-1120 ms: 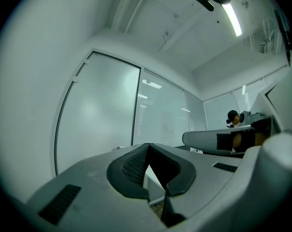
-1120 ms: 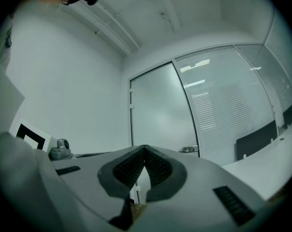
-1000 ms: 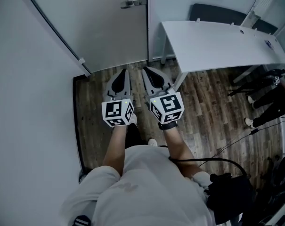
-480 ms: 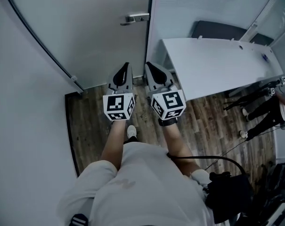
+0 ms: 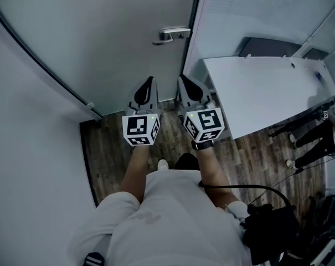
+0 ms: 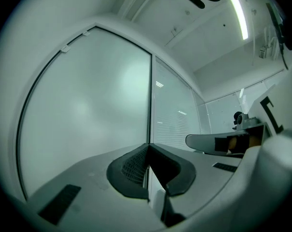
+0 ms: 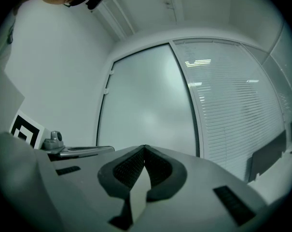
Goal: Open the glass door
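In the head view the frosted glass door [image 5: 101, 37] stands ahead, with its metal lever handle [image 5: 173, 35] near the dark right edge. My left gripper [image 5: 149, 82] and right gripper [image 5: 184, 80] point at the door side by side, both shut and empty, just short of and below the handle. In the left gripper view the shut jaws [image 6: 148, 146] face the door [image 6: 88, 105] at its right edge. The right gripper view has its shut jaws [image 7: 145, 148] before the door pane [image 7: 146, 105]. No handle shows in either gripper view.
A white table [image 5: 267, 87] stands close on the right, beside a glass wall with blinds [image 7: 237, 110]. A white wall [image 5: 29, 148] runs along the left. A black bag [image 5: 269, 229] with a cable lies behind on the wood floor [image 5: 109, 148]. Another person's legs [image 5: 314, 134] show far right.
The person has walked forward: the door and its handle are nearer and lower in the head view. Both grippers moved along together, still shut.
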Motion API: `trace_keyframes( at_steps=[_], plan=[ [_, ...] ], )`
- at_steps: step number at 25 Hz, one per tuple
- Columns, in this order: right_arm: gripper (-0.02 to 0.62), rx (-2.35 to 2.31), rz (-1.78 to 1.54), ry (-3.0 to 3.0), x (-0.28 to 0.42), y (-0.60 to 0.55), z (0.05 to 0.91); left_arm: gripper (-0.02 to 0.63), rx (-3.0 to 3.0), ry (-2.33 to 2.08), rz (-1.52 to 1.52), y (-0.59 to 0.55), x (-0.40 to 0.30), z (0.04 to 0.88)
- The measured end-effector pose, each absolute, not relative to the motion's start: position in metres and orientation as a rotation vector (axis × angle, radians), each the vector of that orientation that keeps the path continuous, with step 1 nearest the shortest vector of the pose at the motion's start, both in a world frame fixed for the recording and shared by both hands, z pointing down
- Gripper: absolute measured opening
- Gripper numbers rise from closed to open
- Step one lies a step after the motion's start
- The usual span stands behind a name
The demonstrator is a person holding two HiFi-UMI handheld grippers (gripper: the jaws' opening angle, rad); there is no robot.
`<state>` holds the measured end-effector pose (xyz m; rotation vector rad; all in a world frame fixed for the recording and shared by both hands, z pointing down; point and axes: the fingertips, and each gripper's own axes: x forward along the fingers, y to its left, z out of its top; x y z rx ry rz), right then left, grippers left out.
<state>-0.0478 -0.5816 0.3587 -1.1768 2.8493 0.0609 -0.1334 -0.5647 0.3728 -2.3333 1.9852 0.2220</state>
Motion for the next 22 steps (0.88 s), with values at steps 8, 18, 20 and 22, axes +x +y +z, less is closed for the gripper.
trace_keyframes(
  at_steps=[8,18,20,22],
  plan=[
    [0.003,-1.217,-0.002,2.854,-0.051,-0.680,0.383,0.003,-2.411,1.966,0.120,-0.662,-0.133,0.404],
    [0.003,-1.128,-0.035,2.880,-0.070,-0.805,0.378,0.004,-2.406,1.953,-0.106,-0.792,-0.142,0.423],
    [0.003,-1.118,-0.047,2.900,-0.073,-0.820,0.388,0.005,-2.420,1.955,-0.158,-0.811,-0.143,0.433],
    [0.003,-1.121,-0.053,2.922,-0.073,-0.833,0.399,0.005,-2.448,1.960,-0.225,-0.826,-0.141,0.447]
  ],
)
